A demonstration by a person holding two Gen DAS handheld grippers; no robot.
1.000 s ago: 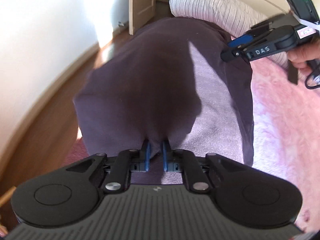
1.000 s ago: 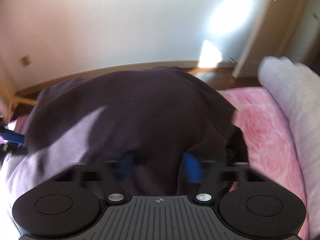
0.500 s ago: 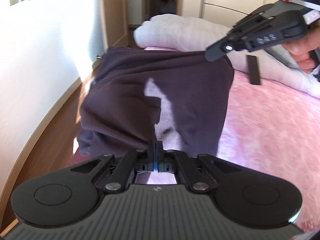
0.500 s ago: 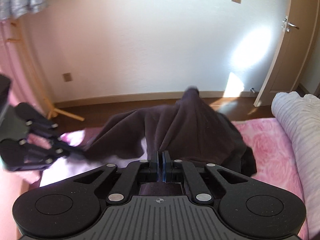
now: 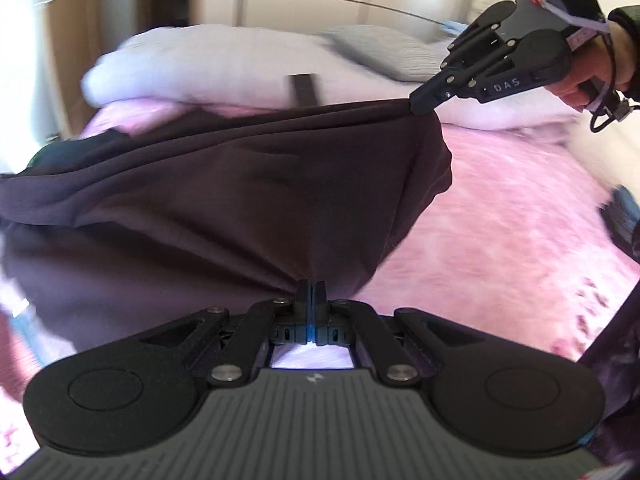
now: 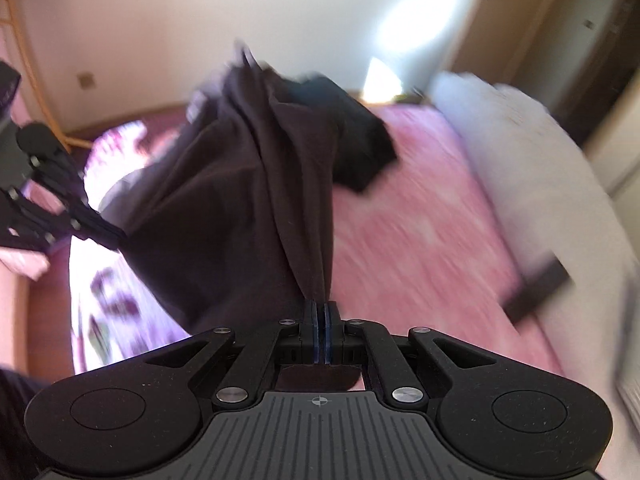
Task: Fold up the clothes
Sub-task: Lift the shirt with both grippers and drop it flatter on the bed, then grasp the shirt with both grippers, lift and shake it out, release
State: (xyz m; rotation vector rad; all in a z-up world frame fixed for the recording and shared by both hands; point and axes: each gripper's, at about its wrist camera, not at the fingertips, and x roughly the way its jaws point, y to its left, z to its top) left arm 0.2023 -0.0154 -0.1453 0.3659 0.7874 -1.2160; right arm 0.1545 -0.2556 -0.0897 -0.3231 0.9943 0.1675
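A dark purple garment hangs stretched between my two grippers above a pink bed. My left gripper is shut on its near edge. My right gripper shows at the upper right of the left wrist view, shut on the far corner. In the right wrist view my right gripper is shut on the garment, and my left gripper pinches the other corner at the left. The cloth's far end trails down onto the bed.
A white striped duvet lies piled along the bed's far side and also shows in the right wrist view. A wall, a wooden floor and a door lie beyond the bed.
Both grippers closed on the garment, lifted it and swung it over the bed. The cloth now hangs taut between them instead of lying draped in front.
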